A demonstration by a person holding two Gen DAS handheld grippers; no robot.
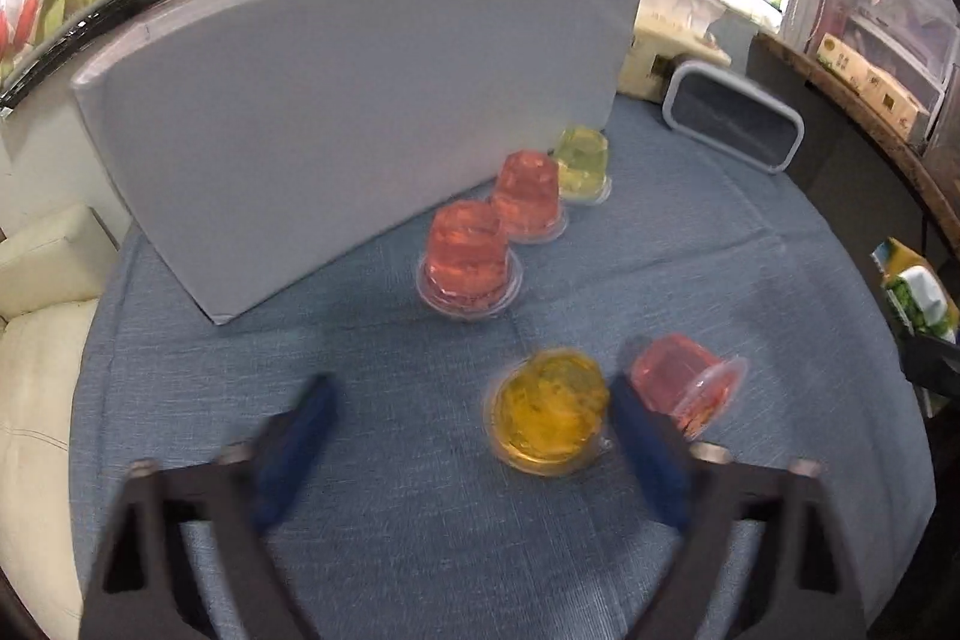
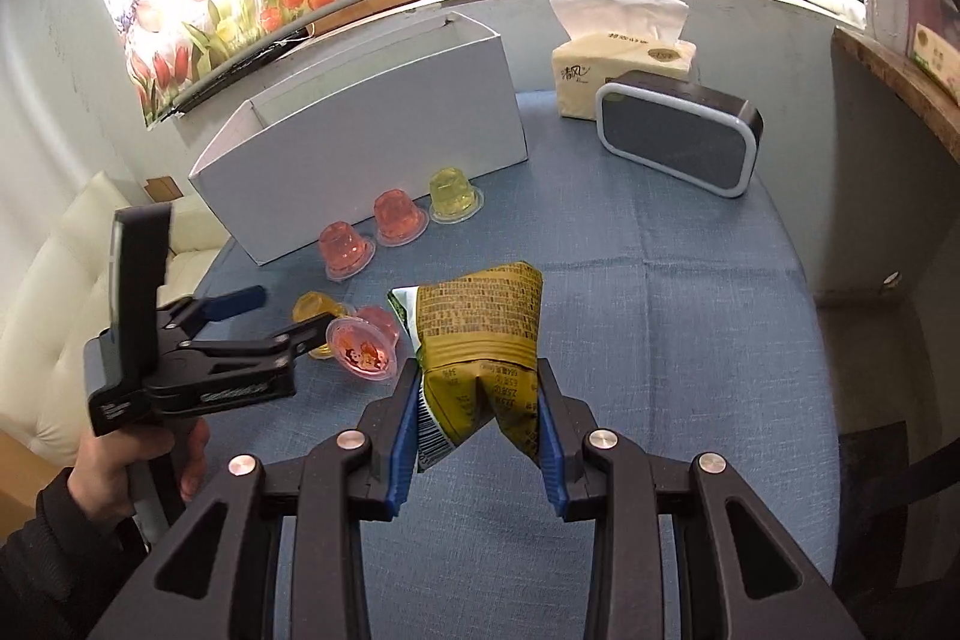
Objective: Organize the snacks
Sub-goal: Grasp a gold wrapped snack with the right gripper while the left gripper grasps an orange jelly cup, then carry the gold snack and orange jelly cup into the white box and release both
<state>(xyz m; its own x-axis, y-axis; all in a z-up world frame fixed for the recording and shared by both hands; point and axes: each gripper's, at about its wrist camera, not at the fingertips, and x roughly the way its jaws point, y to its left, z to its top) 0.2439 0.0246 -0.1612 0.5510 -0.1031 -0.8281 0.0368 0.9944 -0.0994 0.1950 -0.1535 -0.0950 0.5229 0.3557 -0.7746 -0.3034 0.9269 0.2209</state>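
Pinching the snack bag, right gripper jaws clamp it; left gripper jaws spread around the orange jelly cup.

the left wrist view looks steeply down along the left tool from close above the counter, facing the white box. the right wrist view sits higher and further back behind the right tool, tilted down toward the same box. both views share the blue cloth, the row of jelly cups and the dark container.
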